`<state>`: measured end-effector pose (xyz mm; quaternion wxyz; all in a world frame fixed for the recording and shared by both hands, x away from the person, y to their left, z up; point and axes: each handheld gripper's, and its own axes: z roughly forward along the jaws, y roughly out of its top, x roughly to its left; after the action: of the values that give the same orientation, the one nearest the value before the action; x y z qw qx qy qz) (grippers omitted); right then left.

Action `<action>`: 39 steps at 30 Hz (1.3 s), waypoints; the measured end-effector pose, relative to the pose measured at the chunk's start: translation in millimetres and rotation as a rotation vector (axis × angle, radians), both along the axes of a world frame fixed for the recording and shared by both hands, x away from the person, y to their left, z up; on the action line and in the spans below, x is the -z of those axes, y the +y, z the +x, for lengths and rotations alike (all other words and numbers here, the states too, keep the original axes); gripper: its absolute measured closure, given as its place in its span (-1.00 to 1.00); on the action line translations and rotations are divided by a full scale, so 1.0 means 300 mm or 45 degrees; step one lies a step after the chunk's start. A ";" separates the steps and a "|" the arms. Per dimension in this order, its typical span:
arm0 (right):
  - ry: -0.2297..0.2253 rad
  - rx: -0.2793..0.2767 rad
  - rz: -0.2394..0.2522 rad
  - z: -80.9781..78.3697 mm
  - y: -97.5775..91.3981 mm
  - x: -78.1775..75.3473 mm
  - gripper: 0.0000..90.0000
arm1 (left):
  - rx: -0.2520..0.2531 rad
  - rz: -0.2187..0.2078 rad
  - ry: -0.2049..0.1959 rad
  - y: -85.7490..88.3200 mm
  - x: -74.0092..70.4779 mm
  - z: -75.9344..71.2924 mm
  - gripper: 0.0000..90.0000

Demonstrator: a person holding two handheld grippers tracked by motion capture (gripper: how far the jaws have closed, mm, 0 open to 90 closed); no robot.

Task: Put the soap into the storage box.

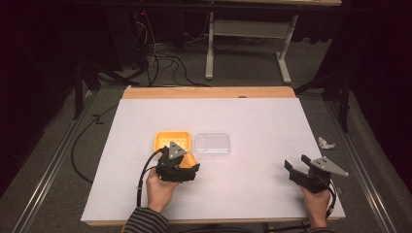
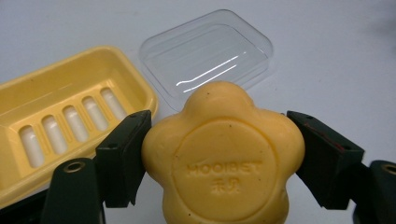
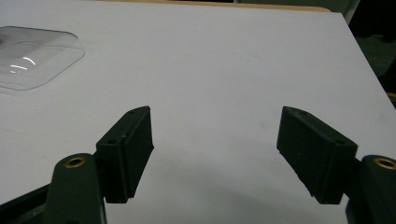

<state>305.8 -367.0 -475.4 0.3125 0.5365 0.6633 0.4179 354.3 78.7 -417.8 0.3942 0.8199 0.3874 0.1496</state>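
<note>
Just beside the soap dish (image 2: 51,107) and clear lid (image 2: 208,51), left jaws pinch the soap (image 2: 224,163).

**Soap clamped in the left tongs**

Left tongs (image 2: 223,161) closed on a yellow flower-shaped soap (image 2: 223,158), one black jaw pressed to each side of it. Stamped on its face: a round ring with raised lettering. Behind and to the left, a yellow soap dish (image 2: 70,93) with a row of drain slots in its floor. Just beside the dish, to the right, a clear plastic lid (image 2: 208,51) lying on the white table (image 2: 336,56).
</note>
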 end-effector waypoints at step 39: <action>0.011 0.014 0.003 0.002 0.000 0.000 -0.39 | -0.095 0.015 0.027 0.079 -0.063 0.171 -0.42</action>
<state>306.4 -366.9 -475.5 0.3111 0.5423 0.6612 0.4147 405.6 102.3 -398.9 0.3793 0.8088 0.4208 0.1579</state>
